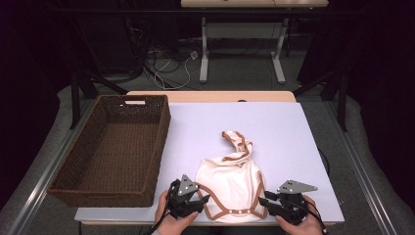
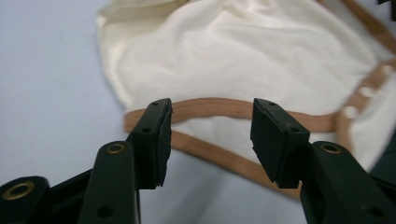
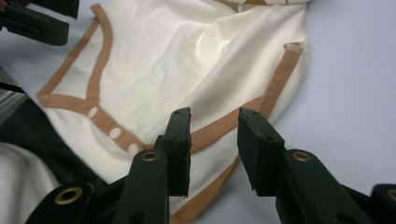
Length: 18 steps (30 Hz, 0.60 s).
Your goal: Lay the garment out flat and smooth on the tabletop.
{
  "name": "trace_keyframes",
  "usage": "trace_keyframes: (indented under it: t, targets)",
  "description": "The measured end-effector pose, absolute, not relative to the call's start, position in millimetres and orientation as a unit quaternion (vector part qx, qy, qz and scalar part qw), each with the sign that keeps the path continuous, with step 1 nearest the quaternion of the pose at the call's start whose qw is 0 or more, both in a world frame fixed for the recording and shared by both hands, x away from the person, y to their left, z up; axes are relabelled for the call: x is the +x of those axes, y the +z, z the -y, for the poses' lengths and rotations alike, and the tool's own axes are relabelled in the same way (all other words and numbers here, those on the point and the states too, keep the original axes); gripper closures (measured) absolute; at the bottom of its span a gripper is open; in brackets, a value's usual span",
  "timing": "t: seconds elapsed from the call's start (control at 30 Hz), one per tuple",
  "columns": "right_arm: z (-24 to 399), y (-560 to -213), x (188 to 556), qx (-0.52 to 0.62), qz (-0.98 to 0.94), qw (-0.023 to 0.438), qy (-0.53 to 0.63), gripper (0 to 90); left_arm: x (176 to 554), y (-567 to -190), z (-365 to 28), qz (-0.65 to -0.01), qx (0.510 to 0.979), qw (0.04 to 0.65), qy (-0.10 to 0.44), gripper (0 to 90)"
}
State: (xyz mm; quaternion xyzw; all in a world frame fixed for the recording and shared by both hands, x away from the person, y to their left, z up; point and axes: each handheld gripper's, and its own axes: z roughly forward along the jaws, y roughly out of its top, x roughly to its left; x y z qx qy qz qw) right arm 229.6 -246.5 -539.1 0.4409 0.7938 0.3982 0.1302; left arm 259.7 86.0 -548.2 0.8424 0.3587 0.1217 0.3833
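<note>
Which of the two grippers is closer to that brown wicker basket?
The left. The left gripper sits just past the basket's near right corner; the right gripper is beyond the cream garment, farther away.

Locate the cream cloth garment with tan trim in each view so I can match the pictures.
High view: the cream cloth garment with tan trim lies at the table's near edge, between both grippers.
Left gripper view: it spreads across the upper part, beyond the open jaws.
Right gripper view: it fills the upper left and centre.
Shared landmark: the tan snap placket with pale round snaps.
</note>
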Motion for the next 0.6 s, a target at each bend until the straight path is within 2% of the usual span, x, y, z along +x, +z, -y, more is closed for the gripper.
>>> trace_keyframes:
  t: [0.37,0.6]
  targets:
    - [242.8,-535.0,249.9,0.436,-0.792,0.158,0.398,63.6,287.1,-553.7,-94.1,-0.403,0.824,0.378,0.127,43.2]
    - [241.1,-528.5,264.7,0.437,-0.782,0.177,0.408,61.8,292.8,-559.4,-98.0,-0.45,0.805,0.376,0.095,54.1]
